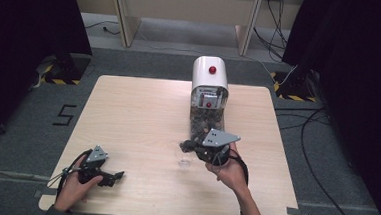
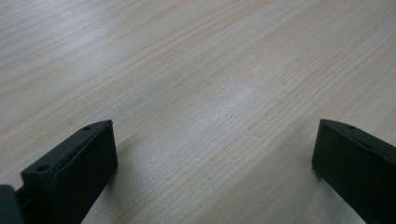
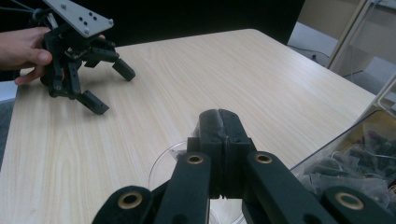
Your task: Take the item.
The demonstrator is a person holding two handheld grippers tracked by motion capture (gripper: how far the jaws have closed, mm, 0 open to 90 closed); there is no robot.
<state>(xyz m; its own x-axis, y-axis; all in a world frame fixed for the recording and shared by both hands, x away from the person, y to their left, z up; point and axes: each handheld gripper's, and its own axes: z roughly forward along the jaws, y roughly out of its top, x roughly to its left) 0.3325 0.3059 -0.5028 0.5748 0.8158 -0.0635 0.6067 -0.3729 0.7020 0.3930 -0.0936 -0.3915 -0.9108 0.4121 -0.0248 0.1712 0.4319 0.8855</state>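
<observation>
Black fingers (image 2: 70, 172), grey triangular plates, trailing cables

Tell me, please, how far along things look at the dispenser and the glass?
Done: nothing visibly dispensed; the glass looks empty. In hand: the right gripper, jaws together, hovers above the glass beside the dispenser. Left: filling; the left gripper rests open on the table.

The table (image 2: 210, 93) has a pale wood-grain top, smooth with a soft sheen. Both tongs, left (image 1: 115, 175) and right (image 3: 219, 122), look like matt black plastic; the right tongs carry brass-coloured rings at their pivots, and each has a dull grey metal plate on top. The glass (image 1: 184, 155) is clear. The dispenser (image 1: 210, 76) has a glossy white shell, a shiny red button and a clear plastic bin.
</observation>
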